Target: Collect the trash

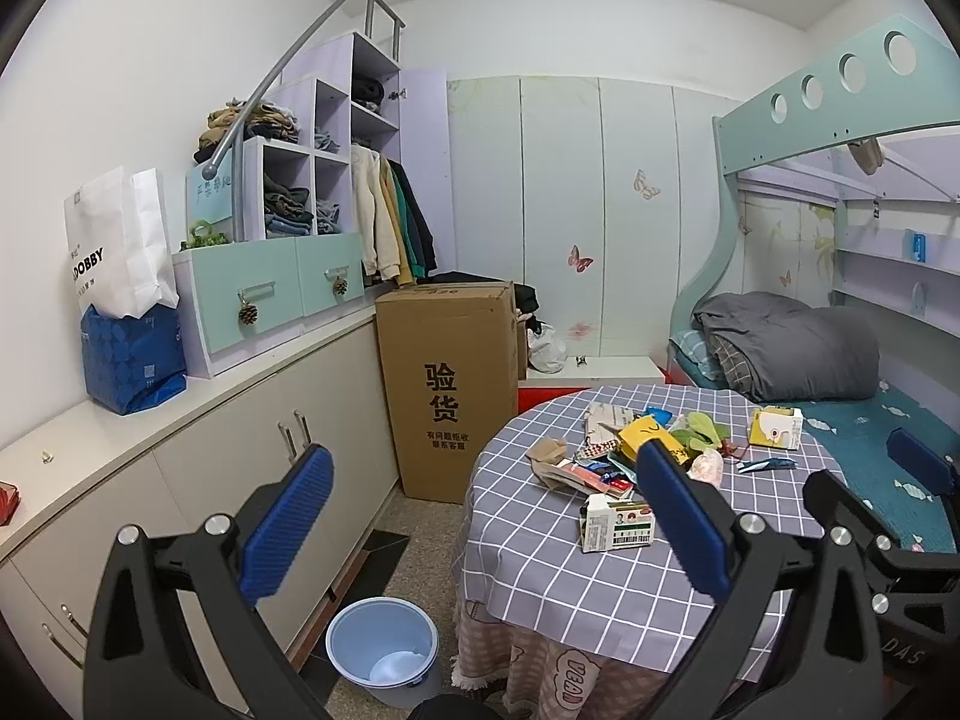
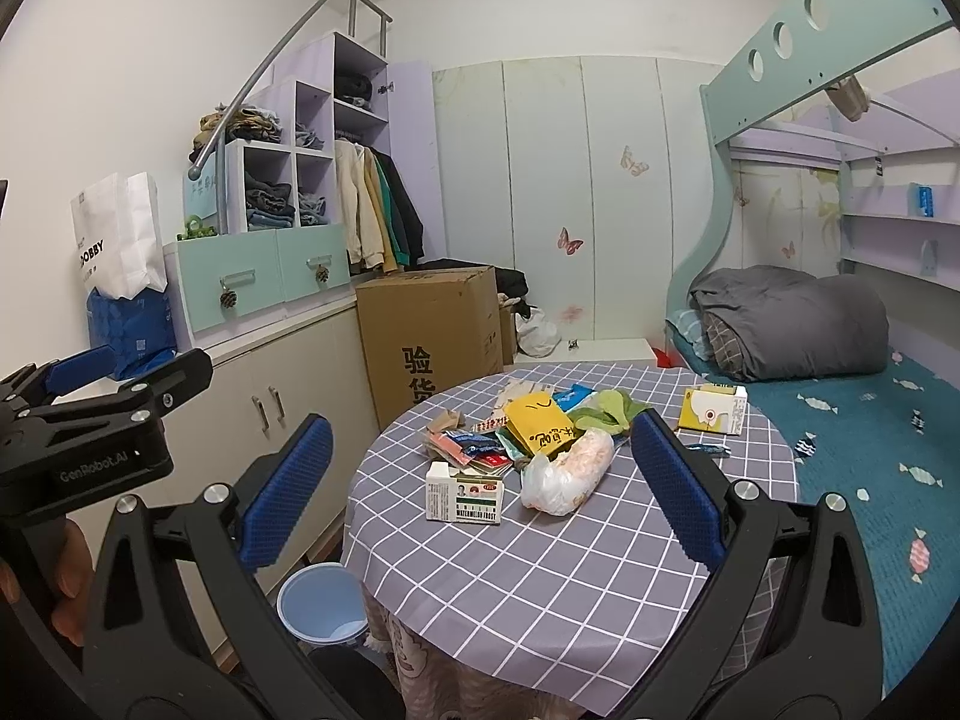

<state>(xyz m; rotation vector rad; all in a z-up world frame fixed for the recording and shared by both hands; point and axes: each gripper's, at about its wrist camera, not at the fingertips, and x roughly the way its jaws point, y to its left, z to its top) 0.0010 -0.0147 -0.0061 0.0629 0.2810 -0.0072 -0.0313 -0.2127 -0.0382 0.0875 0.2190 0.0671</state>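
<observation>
Right wrist: "WATERMELON FROST" box (image 2: 463,493)

Even, fairly bright indoor light from above leaves only soft shadows and no harsh glare, the middle of both views is sharp, while the fisheye bends the bed (image 1: 840,114) and walls and blackens the corners.

Blue bin (image 2: 321,603) half behind the table's edge (image 2: 360,576); wrapper (image 1: 603,450) print unreadable.
</observation>
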